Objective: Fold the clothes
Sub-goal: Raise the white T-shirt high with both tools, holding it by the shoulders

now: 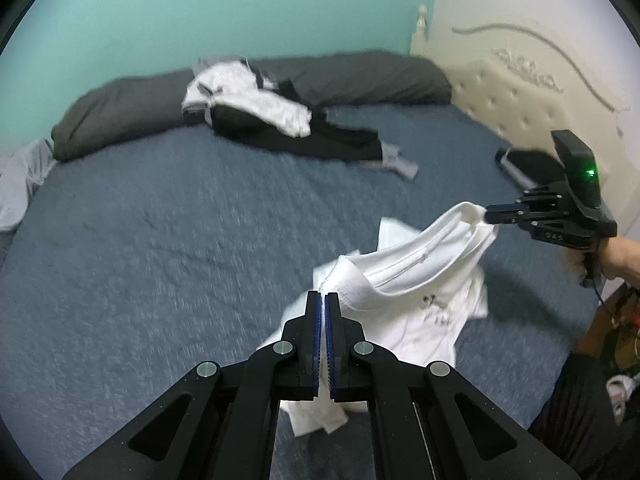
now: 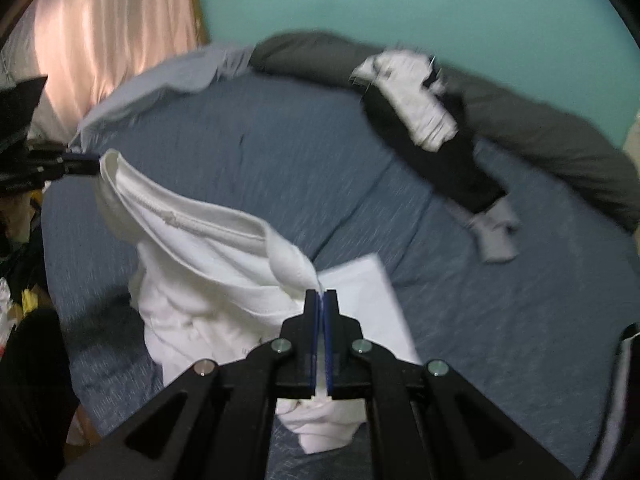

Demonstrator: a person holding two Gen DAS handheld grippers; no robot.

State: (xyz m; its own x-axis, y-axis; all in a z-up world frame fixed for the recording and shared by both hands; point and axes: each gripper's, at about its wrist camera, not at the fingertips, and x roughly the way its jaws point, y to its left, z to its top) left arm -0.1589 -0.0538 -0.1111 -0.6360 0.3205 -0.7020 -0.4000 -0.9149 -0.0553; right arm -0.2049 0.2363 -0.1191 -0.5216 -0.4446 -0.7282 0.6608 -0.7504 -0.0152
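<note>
Your left gripper and right gripper each pinch the white shirt, stretching its top edge above the bed, near the bed's front edge, its body hanging.

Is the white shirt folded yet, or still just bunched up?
Not folded: the white shirt hangs bunched between the left claw and right claw, both shut on its edge, above the bed.

Both tongs are pressed closed on cloth: the left tongs point forward, the right tongs reach in sideways, held by a bare hand.
</note>
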